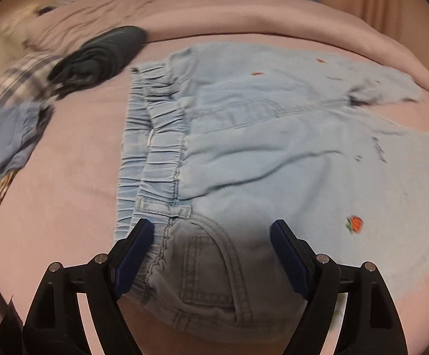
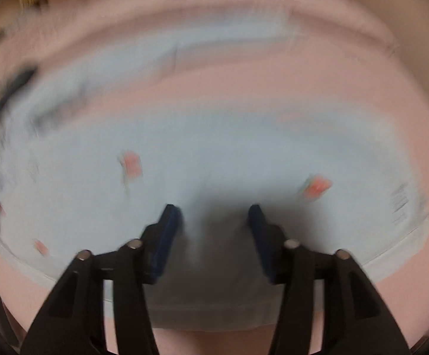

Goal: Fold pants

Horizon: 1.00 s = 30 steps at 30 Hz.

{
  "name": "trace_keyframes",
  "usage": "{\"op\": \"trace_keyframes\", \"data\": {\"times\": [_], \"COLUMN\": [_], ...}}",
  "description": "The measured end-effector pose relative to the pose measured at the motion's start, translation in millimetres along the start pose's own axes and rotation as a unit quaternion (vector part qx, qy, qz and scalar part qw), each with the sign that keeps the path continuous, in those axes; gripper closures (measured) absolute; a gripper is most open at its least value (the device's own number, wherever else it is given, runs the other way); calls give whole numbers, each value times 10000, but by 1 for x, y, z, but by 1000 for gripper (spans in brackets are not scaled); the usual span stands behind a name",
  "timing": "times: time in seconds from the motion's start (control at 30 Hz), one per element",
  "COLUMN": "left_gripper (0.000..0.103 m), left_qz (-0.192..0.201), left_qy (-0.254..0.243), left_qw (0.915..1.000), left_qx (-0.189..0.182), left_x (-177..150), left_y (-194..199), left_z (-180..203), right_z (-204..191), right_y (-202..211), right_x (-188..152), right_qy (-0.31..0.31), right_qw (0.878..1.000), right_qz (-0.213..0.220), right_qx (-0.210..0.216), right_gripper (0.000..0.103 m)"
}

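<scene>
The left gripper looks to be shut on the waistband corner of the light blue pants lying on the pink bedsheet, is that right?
Not quite: the left gripper is open, its jaws spread to either side of the pocket corner of the light blue pants, gripping nothing. The left wrist view shows this. The pants do lie on the pink bedsheet.

The pants (image 1: 273, 136) were pale blue denim dotted with small red strawberries (image 1: 355, 224). They lay on a dusty pink sheet (image 1: 66, 183). Nearby were a dark charcoal garment (image 1: 101, 56), a blue one (image 1: 10, 139), and plaid cloth (image 1: 22, 80).
</scene>
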State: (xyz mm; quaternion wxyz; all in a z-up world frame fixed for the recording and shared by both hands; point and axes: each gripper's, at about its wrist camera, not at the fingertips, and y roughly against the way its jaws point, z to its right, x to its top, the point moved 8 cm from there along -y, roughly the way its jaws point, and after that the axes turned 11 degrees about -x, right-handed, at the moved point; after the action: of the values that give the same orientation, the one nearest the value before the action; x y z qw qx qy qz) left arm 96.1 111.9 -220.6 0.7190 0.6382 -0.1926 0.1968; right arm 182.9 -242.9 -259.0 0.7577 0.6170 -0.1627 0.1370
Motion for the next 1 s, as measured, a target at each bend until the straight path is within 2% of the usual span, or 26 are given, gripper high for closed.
{"op": "trace_keyframes", "data": {"times": [0.03, 0.13, 0.2, 0.23, 0.33, 0.43, 0.47, 0.5, 0.6, 0.7, 0.77, 0.83, 0.87, 0.9, 0.93, 0.97, 1.0], "left_gripper": [21, 21, 21, 21, 21, 21, 21, 21, 21, 21, 21, 23, 27, 44, 55, 57, 58], "left_qz": [-16, 184, 378, 450, 686, 437, 273, 37, -416, -692, -944, -1088, -1128, -1159, -1166, -1112, -1025], "left_qy": [17, 49, -25, -60, -372, -403, -336, -331, -553, -860, -943, -946, -875, -804, -798, -873, -986], "left_qw": [9998, 9990, 9986, 9984, 9967, 9960, 9958, 9946, 9913, 9867, 9832, 9823, 9817, 9807, 9787, 9783, 9792], "left_qx": [-195, -397, -377, -329, -240, -670, -811, -987, -1117, -1190, -1244, -1199, -1258, -1354, -1491, -1516, -1444], "left_x": [3, 24, 49, 62, 110, 144, 153, 161, 172, 177, 178, 179, 179, 178, 176, 174, 173], "left_y": [5, 20, 26, 28, 23, -2, -14, -27, -54, -73, -88, -102, -107, -111, -111, -111, -110], "left_z": [-3, -22, -37, -42, -59, -70, -75, -79, -81, -81, -81, -81, -80, -78, -74, -70, -68], "right_z": [-4, -8, -17, -29, -80, -136, -152, -171, -218, -245, -255, -259, -259, -258, -256, -254, -252], "right_y": [7, 20, 33, 40, 50, 44, 48, 43, 30, 13, -2, -17, -29, -37, -49, -55, -58], "right_x": [4, 15, 41, 54, 95, 144, 150, 171, 207, 223, 231, 238, 238, 236, 231, 226, 220], "right_qy": [303, 608, 781, 924, 1479, 2042, 2199, 2358, 2859, 3473, 3600, 3604, 3616, 3613, 3598, 3593, 3612], "right_qw": [9988, 9970, 9960, 9941, 9810, 9632, 9575, 9516, 9402, 9258, 9218, 9229, 9241, 9247, 9252, 9249, 9244], "right_qz": [272, 157, 395, 560, 1025, 1323, 1399, 1463, 1294, 941, 738, 543, 378, 251, 18, -125, -159], "right_qx": [-254, -446, -162, 56, 730, 1145, 1237, 1324, 1326, 1156, 1234, 1243, 1182, 1176, 1210, 1234, 1219], "right_gripper": [44, 44, 42, 38, 35, 35, 35, 35, 35, 35, 35, 35, 35, 35, 40, 44, 52]}}
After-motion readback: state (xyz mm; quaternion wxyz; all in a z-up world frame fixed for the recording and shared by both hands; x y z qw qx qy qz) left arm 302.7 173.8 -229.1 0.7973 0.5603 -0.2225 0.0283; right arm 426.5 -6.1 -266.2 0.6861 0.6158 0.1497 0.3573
